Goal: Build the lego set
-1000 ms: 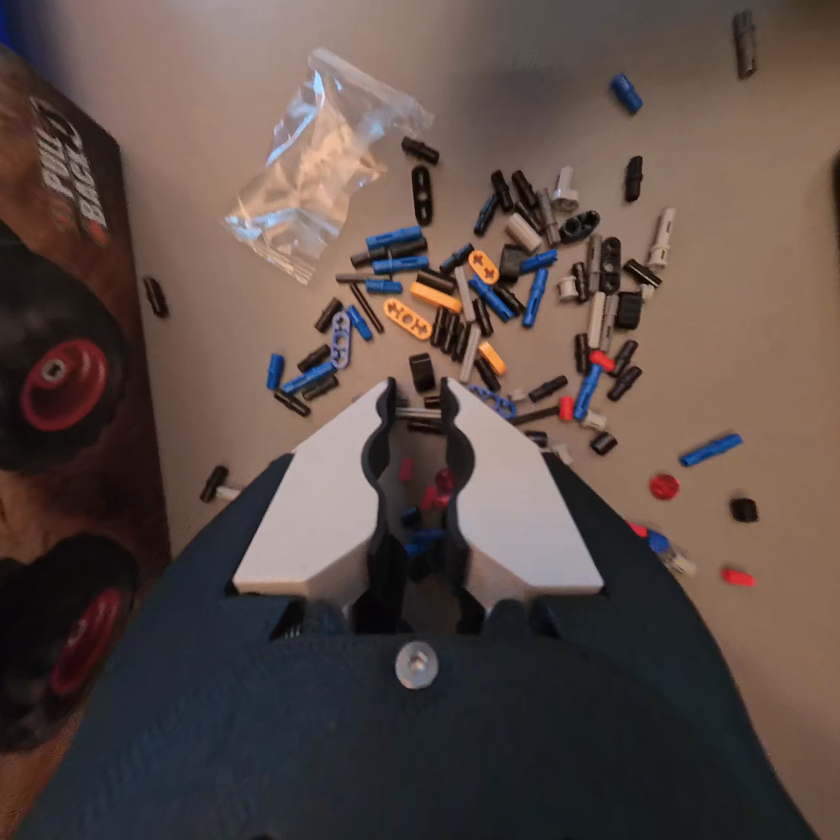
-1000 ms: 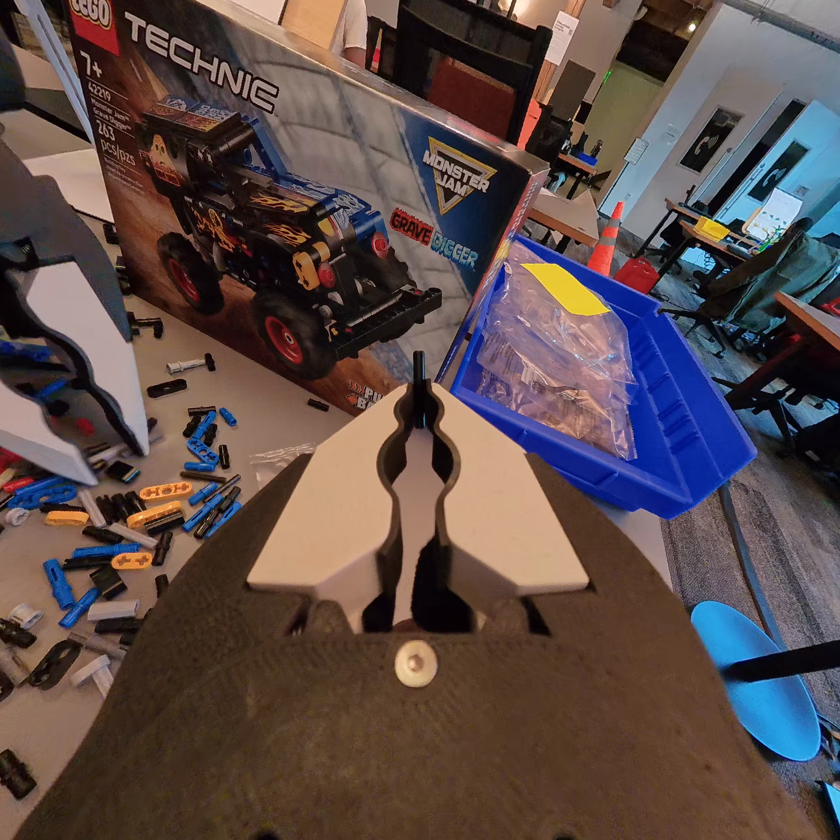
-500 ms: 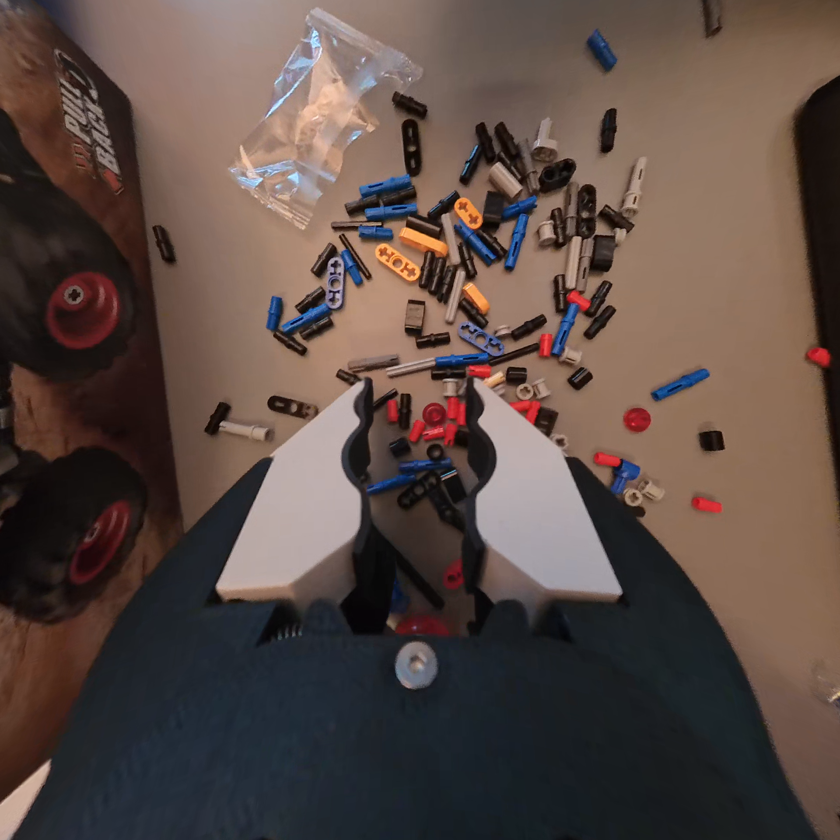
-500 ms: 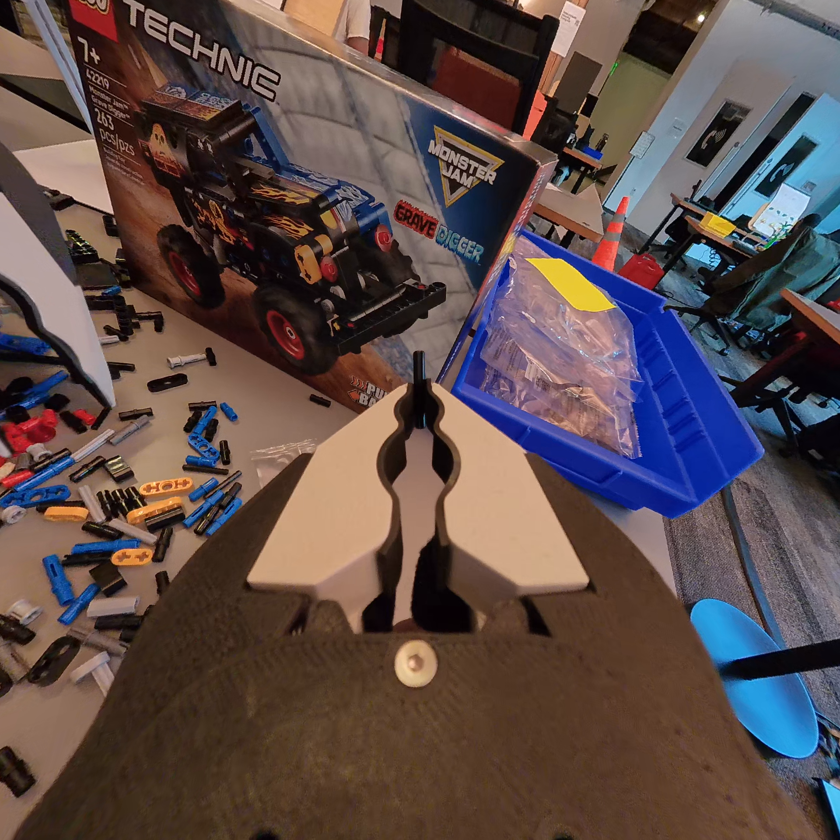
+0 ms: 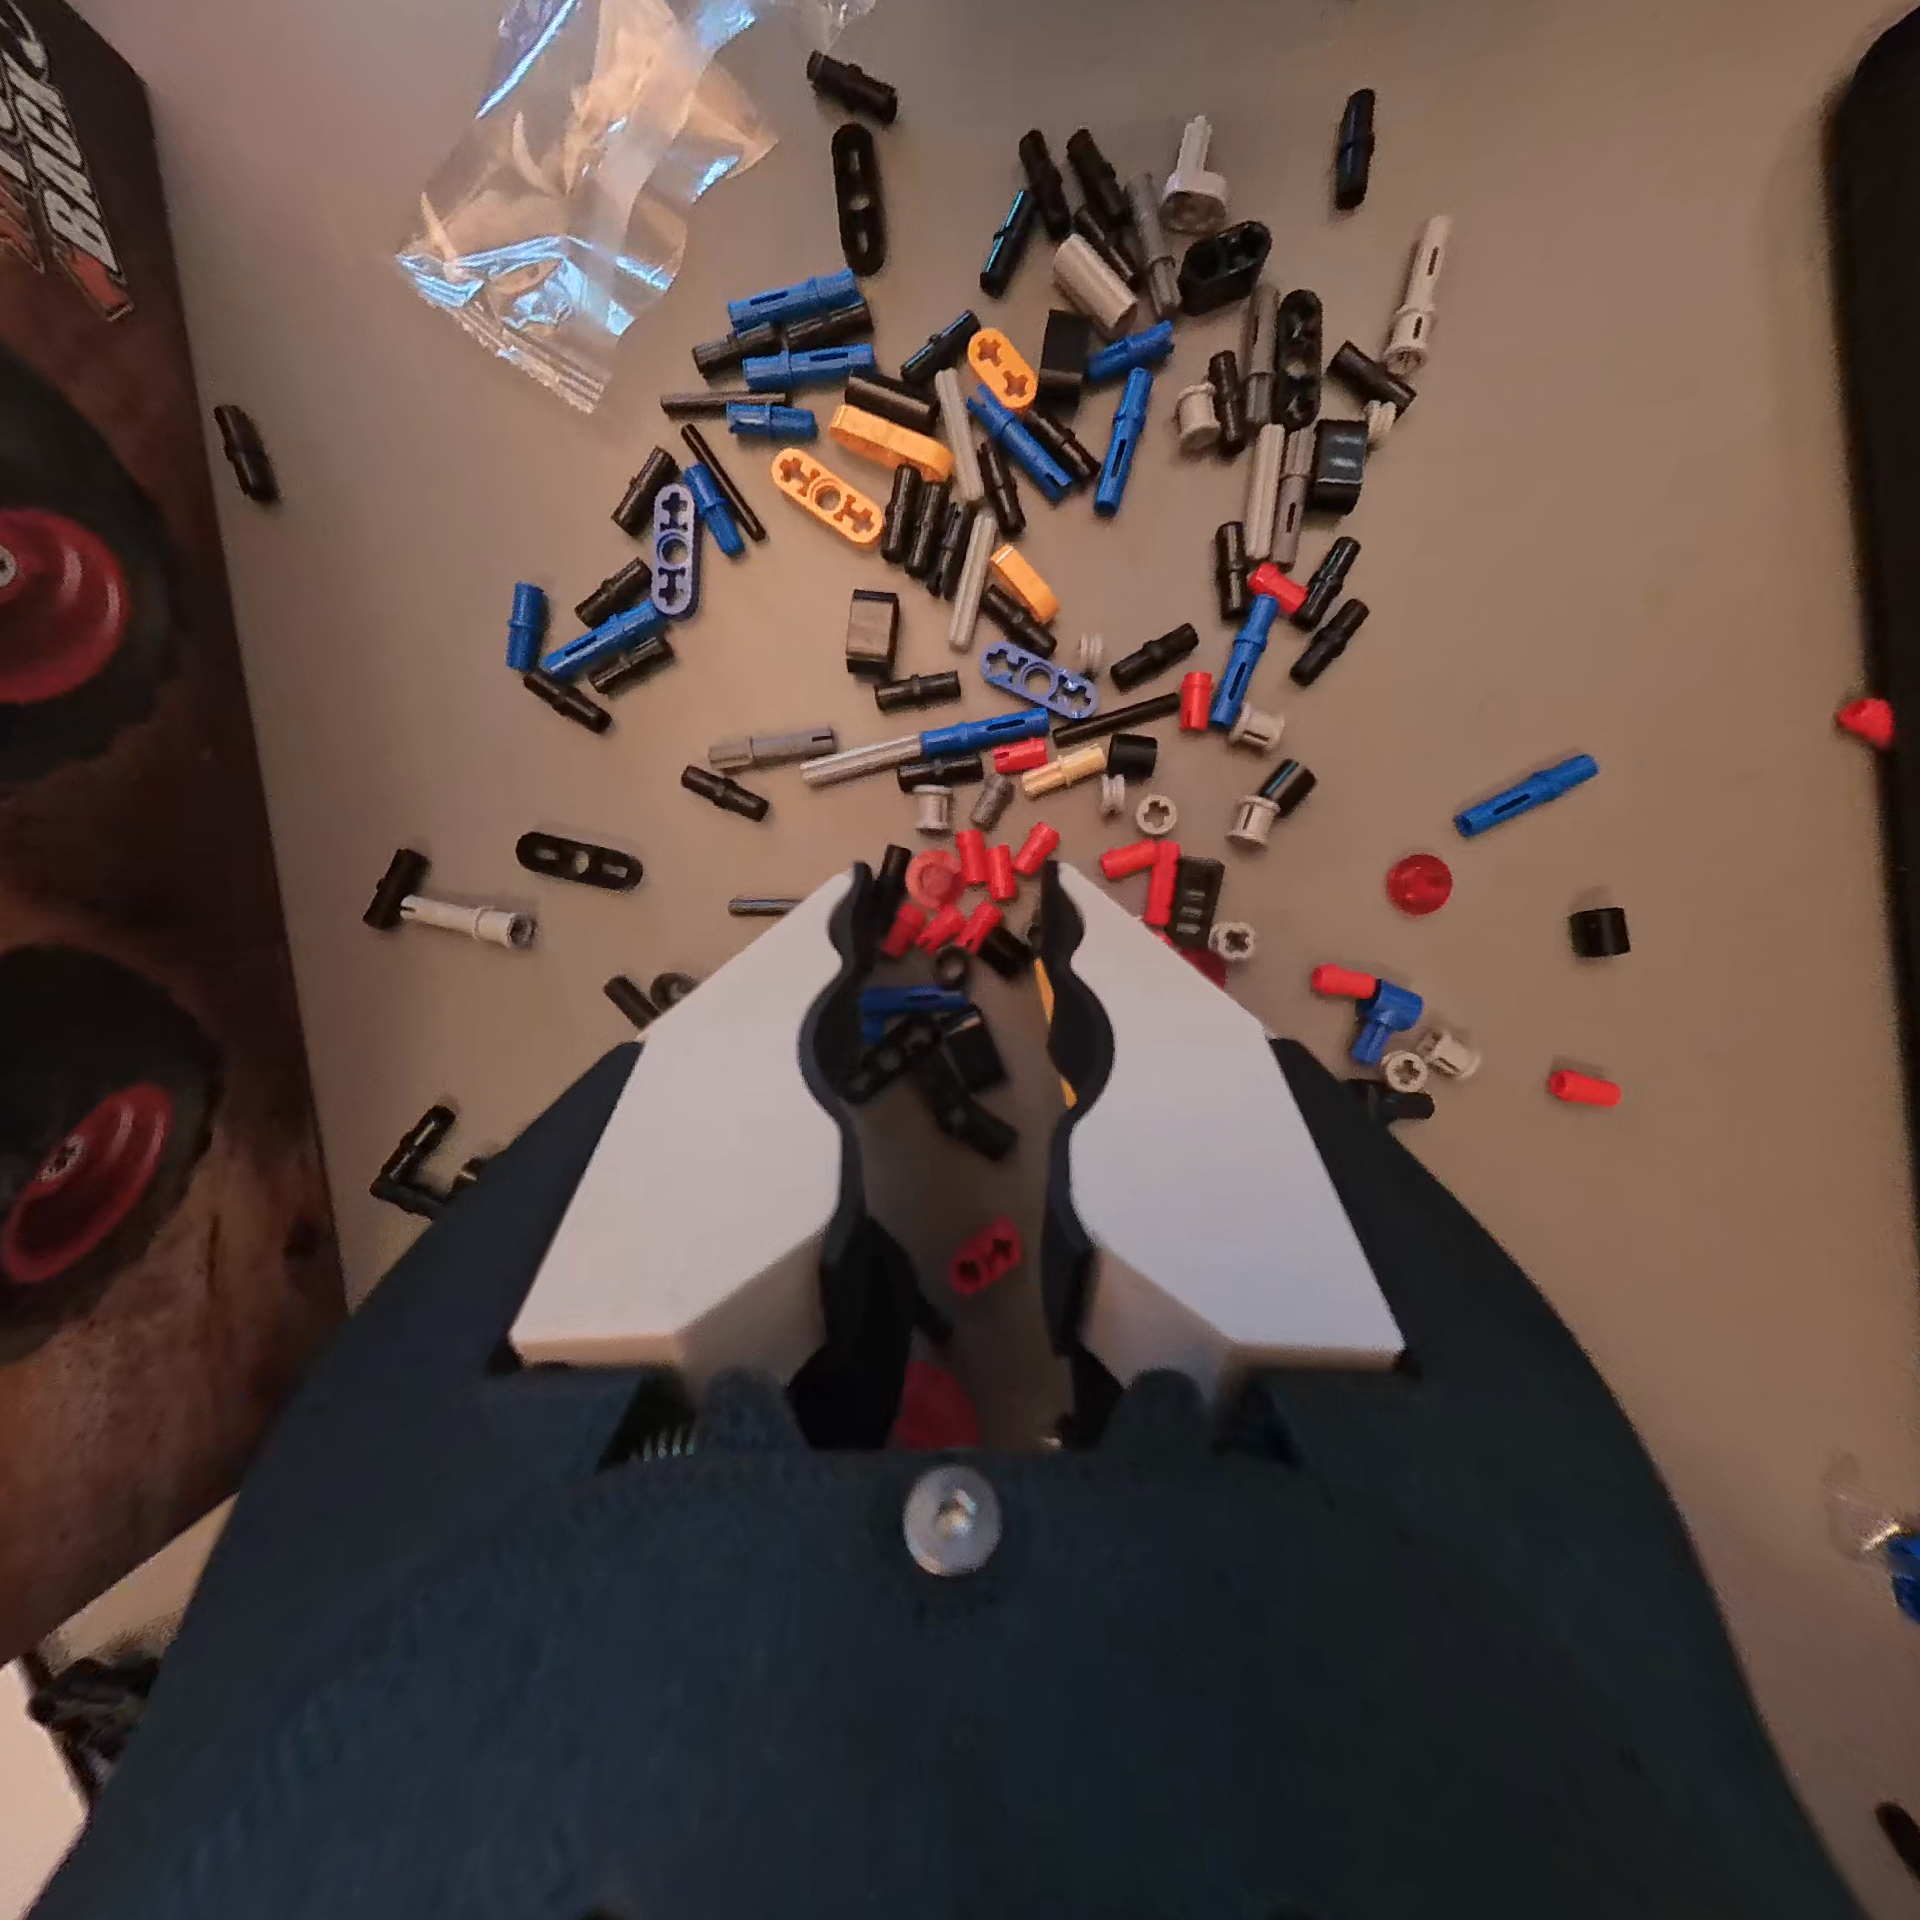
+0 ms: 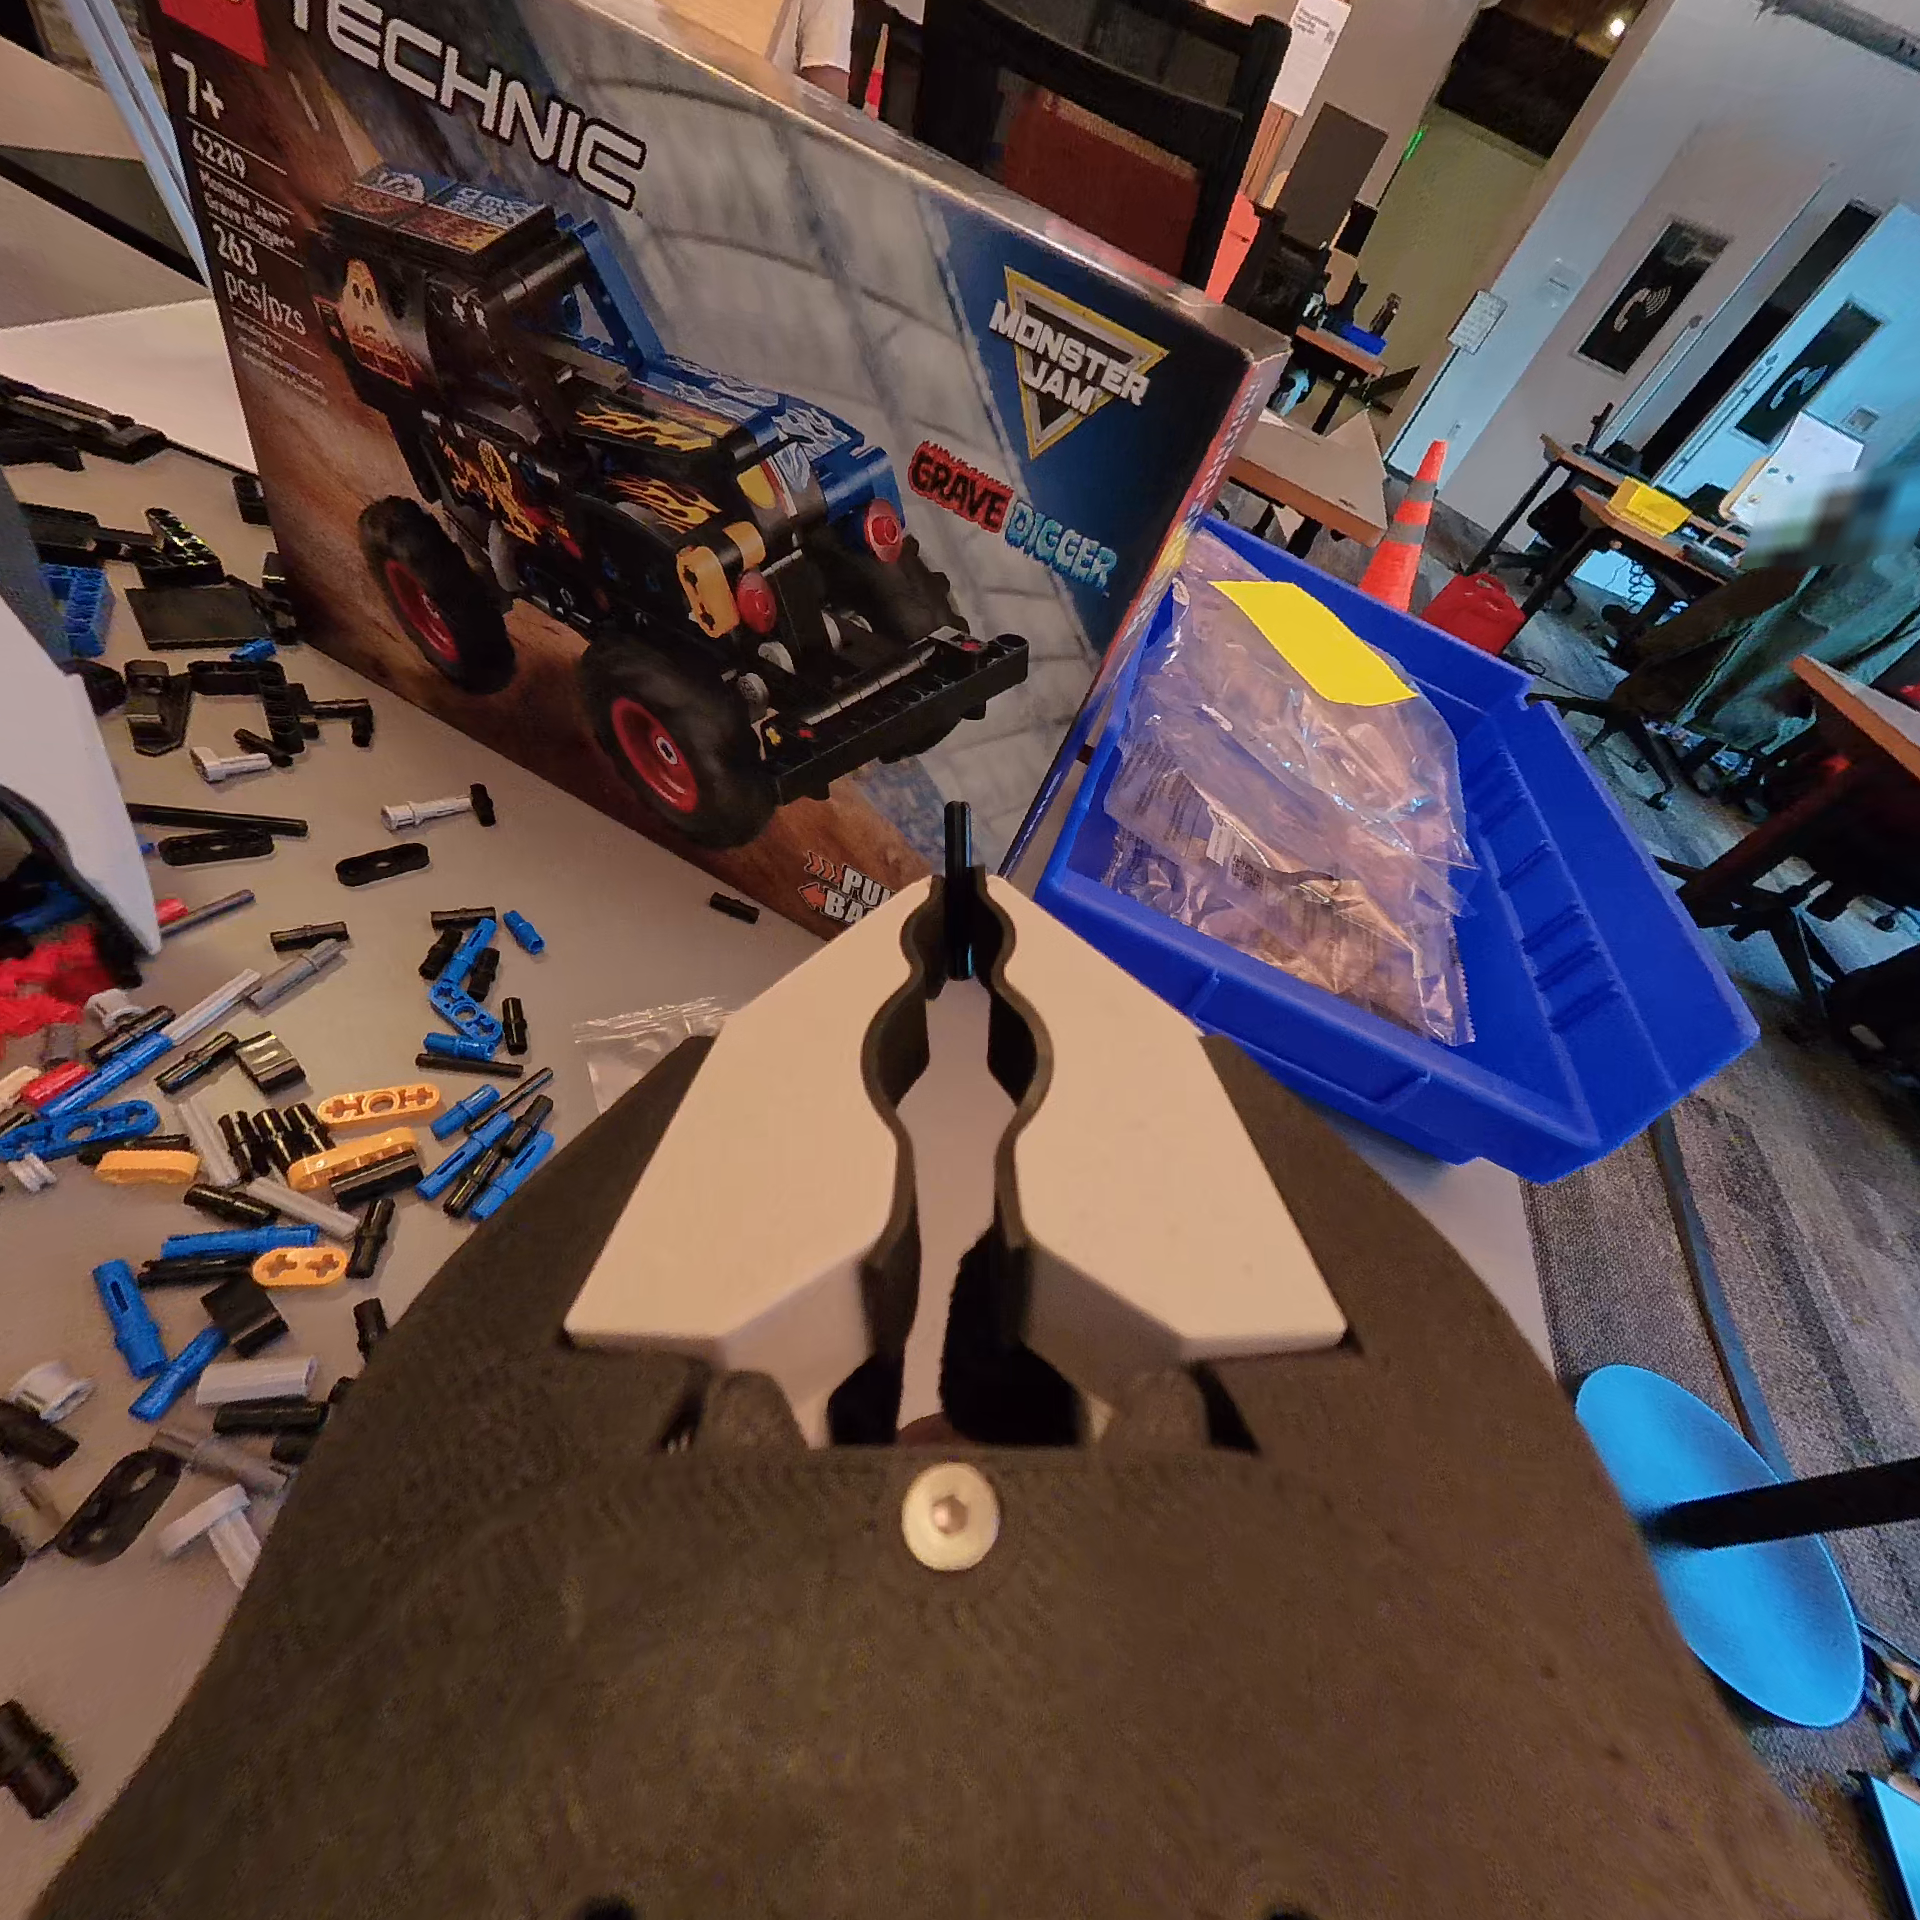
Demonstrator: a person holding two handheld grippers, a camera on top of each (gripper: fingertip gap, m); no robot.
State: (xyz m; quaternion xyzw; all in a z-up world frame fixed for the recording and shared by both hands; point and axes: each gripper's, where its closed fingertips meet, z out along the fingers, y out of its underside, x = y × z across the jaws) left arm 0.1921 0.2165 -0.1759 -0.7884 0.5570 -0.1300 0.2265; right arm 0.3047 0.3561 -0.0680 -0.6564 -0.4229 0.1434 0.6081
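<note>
The right gripper (image 6: 956,914) is clamped on a thin black pin (image 6: 956,862), tip poking up past the fingers, held clear of the worktop (image 6: 644,904), probably so it is ready to be pushed into a mating part. The left gripper (image 5: 956,883) hangs above the loose parts with its jaws apart and nothing between them, likely choosing the next piece; a cluster of red pins (image 5: 971,883) lies right under its tips. Farther off the blue, black and orange parts (image 5: 935,436) are spread flat, easy to pick singly, with an empty bag (image 5: 582,197) beyond. The box (image 6: 727,416) stands behind, a blue bin (image 6: 1558,1060) of bags beside it.
</note>
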